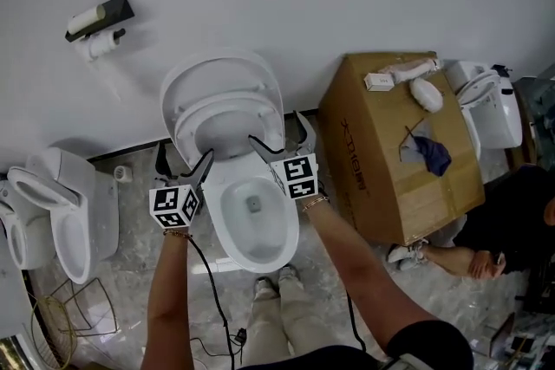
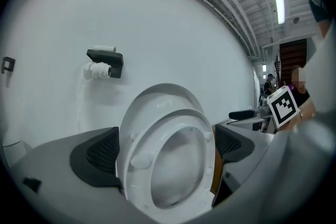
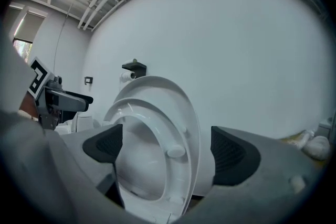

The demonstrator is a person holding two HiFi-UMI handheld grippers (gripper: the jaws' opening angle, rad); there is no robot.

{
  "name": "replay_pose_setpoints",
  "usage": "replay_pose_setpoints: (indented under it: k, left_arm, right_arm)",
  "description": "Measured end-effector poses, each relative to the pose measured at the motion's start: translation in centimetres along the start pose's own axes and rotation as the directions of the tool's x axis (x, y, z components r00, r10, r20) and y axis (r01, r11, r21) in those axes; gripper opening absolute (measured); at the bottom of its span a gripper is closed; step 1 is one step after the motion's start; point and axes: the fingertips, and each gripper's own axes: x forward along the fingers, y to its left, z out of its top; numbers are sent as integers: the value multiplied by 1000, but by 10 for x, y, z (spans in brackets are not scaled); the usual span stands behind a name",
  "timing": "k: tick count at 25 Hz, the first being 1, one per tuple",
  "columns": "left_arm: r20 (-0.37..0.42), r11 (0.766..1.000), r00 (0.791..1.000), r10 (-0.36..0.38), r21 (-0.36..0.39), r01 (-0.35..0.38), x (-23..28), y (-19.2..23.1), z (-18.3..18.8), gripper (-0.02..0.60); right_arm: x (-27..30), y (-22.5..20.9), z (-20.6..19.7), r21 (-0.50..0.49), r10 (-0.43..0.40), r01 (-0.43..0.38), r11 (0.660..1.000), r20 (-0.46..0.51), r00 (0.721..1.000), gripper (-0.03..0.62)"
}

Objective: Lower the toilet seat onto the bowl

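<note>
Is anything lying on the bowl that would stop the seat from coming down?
Nothing visible: the bowl rim is bare below the raised toilet seat. The left gripper and right gripper sit at its sides, jaws apart.

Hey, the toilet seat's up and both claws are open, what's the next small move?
I'd likely ease both claws forward and close them on the seat: left claw and right claw both stand open, the raised seat between their jaws, ungripped.
</note>
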Motion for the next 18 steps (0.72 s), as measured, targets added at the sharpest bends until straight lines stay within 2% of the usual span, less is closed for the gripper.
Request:
replay_pose_setpoints:
  k: [3,6,8,13,16,17,18]
  left_arm:
    - [-5,1000,1000,7,17,-7,24,13,-1,563]
    - [-32,1000,999,11,-3,-11,37,22,-12,563]
    - [-37,1000,999,6,-19,-7,45,31,-13,562]
    - [-41,1000,999,-26,10,27,60,33,-10,560]
    - [-51,998,997,-55,17,56,63,28,-14,555]
    - [-52,998,997,-57,22,58,65,29,-13,541]
    - [-52,998,997,-52,30,54,67,31,-12,498]
  right_arm:
    - [26,-9,-4,-4,10,-10,1000,-13,1000,520]
    - [37,-15,-12,13,18,-17,1000,-42,999,484]
    - [48,-16,-13,28,30,-28,999,-51,998,424]
    - [71,-20,-2,26,21,-20,999,-36,999,220]
    - [75,-24,-5,24,-3,4,1000,-45,999,159]
    - [77,-26,-4,25,-9,10,1000,-44,999,144]
    - [79,-27,-3,25,-13,14,1000,-43,999,131]
